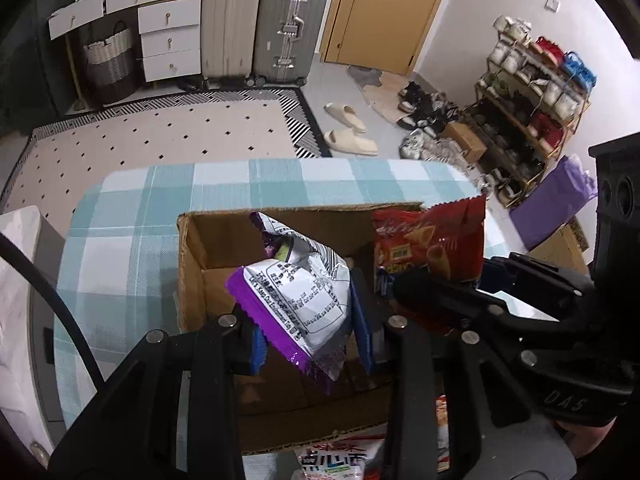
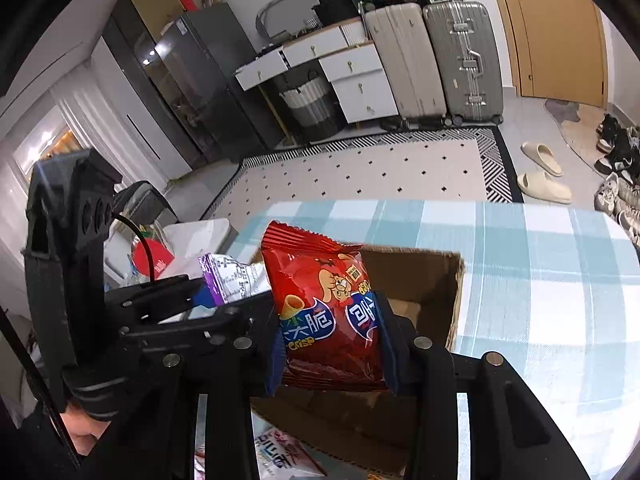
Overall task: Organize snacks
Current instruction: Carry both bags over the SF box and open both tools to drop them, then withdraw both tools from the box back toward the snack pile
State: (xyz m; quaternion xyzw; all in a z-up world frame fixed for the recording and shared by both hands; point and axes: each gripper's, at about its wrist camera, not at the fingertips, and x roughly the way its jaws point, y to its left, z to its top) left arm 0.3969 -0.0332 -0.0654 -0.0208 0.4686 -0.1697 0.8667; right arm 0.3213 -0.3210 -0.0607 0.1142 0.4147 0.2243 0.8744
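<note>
Table: blue checked tablecloth.
Box: open cardboard box on it.
Left gripper: clamped on purple bag, over box.
Right gripper: clamped on red bag, over box.
Danger: bags might bump, missing box.

Ahead of me, upper middle of the left wrist view, two suitcases stand side by side against the wall, a wooden door just right of them. At upper left I see white drawers and a woven basket. A dotted rug covers the floor, beige slippers beside it, a crowded shoe rack at right.
</note>
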